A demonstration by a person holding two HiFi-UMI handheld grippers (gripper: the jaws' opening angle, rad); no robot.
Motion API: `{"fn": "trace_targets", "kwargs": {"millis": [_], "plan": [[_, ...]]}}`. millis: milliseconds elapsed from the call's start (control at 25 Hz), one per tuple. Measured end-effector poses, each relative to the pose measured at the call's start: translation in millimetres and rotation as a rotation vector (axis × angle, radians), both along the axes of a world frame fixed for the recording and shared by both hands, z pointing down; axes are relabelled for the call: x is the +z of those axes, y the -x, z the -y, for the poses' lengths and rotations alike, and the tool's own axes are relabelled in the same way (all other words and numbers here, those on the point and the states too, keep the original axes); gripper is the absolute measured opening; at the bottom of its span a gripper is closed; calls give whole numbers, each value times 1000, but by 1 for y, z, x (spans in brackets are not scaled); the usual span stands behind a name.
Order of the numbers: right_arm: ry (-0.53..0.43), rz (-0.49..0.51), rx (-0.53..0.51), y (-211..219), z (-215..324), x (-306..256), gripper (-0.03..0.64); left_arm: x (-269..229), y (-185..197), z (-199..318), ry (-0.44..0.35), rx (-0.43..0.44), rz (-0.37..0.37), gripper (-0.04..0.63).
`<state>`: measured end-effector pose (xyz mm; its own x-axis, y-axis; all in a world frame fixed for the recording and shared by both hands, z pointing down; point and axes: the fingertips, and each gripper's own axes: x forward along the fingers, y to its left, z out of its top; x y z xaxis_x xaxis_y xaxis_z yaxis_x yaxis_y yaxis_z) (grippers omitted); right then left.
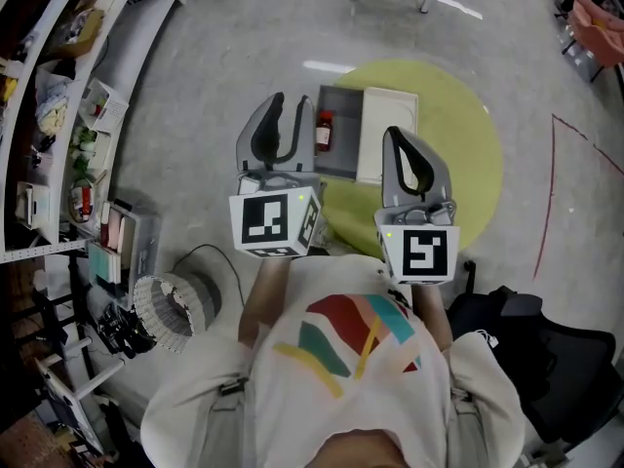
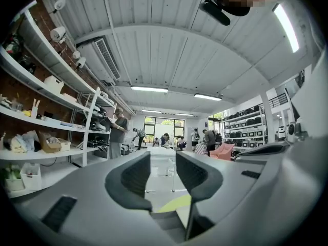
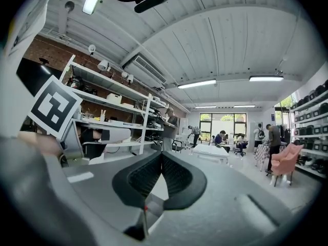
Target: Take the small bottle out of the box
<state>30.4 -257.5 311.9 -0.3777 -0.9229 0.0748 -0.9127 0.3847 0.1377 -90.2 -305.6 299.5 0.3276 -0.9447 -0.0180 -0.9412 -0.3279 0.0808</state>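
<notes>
A small red bottle point(image 1: 324, 130) lies inside an open grey box point(image 1: 340, 162) on a round yellow-green table point(image 1: 458, 135). A white lid point(image 1: 374, 125) lies against the box's right side. My left gripper point(image 1: 279, 105) hangs just left of the box, and its jaws stand apart with nothing between them point(image 2: 163, 160). My right gripper point(image 1: 396, 136) hovers over the lid's right part, its fingertips touching each other and holding nothing point(image 3: 162, 155). Both gripper views look out across the room, so neither shows the box or the bottle.
Shelves point(image 1: 58, 115) full of items line the left side. A white woven basket point(image 1: 175, 305) and cables sit on the floor at the lower left. A black chair point(image 1: 546, 349) stands at the lower right. Several people stand far off in the room point(image 2: 118, 132).
</notes>
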Motion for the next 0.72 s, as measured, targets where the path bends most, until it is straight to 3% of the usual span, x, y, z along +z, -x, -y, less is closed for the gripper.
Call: {"fn": "trace_targets", "kwargs": {"millis": [40, 160, 320, 720], "plan": [[5, 3, 2, -2, 1, 2, 3, 4, -2, 2, 14, 3, 0, 160], [28, 14, 8, -7, 3, 8, 3, 27, -8, 12, 65, 5, 16, 195], [55, 8, 10, -10, 6, 17, 3, 85, -13, 29, 236, -5, 20, 272], [154, -9, 35, -31, 13, 42, 3, 234, -37, 40, 651, -11, 219, 275]]}}
